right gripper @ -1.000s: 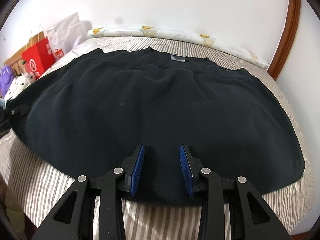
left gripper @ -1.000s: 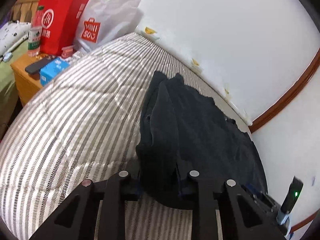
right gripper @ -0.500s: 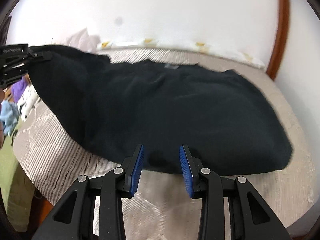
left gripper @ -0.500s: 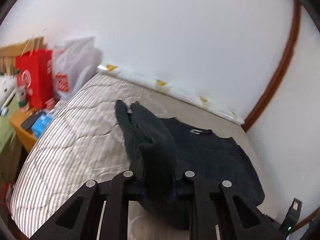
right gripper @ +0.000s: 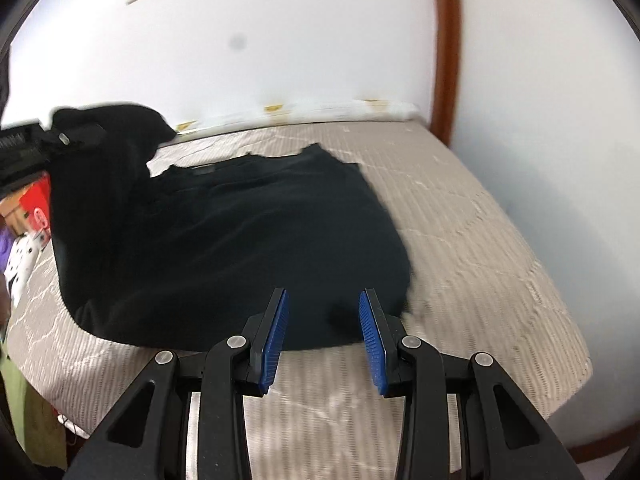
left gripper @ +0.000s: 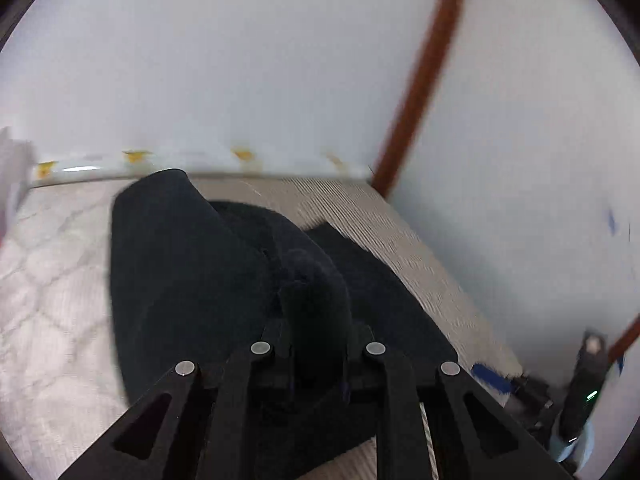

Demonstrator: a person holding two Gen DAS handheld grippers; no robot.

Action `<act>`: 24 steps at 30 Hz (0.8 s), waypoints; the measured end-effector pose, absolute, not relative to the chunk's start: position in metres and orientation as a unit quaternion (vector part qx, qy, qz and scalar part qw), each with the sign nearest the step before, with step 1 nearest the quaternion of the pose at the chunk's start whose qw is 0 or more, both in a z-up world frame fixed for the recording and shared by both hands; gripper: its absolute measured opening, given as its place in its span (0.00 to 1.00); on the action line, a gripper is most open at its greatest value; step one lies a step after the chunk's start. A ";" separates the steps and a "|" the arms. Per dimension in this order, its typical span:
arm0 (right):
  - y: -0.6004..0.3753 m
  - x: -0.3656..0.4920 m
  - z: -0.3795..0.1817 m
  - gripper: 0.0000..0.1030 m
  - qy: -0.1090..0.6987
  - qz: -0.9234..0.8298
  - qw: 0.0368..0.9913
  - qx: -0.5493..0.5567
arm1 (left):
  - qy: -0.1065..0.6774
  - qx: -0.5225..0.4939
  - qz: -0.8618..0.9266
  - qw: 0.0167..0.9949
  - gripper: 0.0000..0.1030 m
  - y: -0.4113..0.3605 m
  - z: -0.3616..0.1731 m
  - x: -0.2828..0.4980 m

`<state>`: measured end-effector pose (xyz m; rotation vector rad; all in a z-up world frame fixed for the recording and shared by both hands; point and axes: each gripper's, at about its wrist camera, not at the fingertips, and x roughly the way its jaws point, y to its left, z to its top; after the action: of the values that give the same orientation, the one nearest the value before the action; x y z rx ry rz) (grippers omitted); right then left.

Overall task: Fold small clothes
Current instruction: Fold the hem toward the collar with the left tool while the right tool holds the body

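on the striped mattress (right gripper: 480,240), against a white wall (right gripper: 320,20) with brown wooden trim (right gripper: 446,40): one black garment (right gripper: 240,232), most of it lying on the bed, its left side lifted off the surface and carried across.

left gripper (left gripper: 318,360): fingers have just been closing and are clamped on a thick bunch of the black cloth, which bulges up between them; in the right wrist view the same gripper (right gripper: 60,140) shows at the far left edge, holding that side raised above the rest.

right gripper (right gripper: 322,336): fingers part-way open, blue pads (right gripper: 276,332) bare, nothing between them; it hovers over the near hem, close to the mattress edge.

step in hand, as judged: first fold, left side drawn over towards the right. task barely begun.

risks, as judged:
- pinch is on a wad, not a clean edge; layers may slip out unevenly and the fold would land crooked.
- nothing pins the lying part; drag from the lifted side may pull the whole garment sideways or wrinkle it.
- near hem sits close to the bed edge; a tug towards the person could slide it off.
- both views are blurred, so the exact lie of the collar and sleeves cannot be told.
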<state>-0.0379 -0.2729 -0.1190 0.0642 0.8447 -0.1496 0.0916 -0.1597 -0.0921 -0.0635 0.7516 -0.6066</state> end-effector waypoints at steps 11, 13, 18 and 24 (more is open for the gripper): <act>-0.295 -0.047 -0.120 0.35 0.426 -0.101 0.898 0.026 | 0.436 -0.024 -0.309 0.845 0.19 -0.189 -0.150 0.101; -0.287 -0.041 -0.118 0.37 0.426 -0.092 0.900 0.026 | 0.434 -0.023 -0.312 0.845 0.20 -0.184 -0.147 0.096; -0.262 -0.032 -0.110 0.40 0.418 -0.062 0.906 0.024 | 0.417 -0.016 -0.325 0.849 0.24 -0.165 -0.136 0.081; -0.232 -0.019 -0.101 0.62 0.403 -0.015 0.914 0.043 | 0.378 -0.009 -0.300 0.876 0.56 -0.110 -0.125 0.059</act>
<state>-0.0189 -0.2320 -0.1013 0.0876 0.8303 -0.0318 0.0586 -0.1102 -0.1248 -0.0182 0.7890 -0.6253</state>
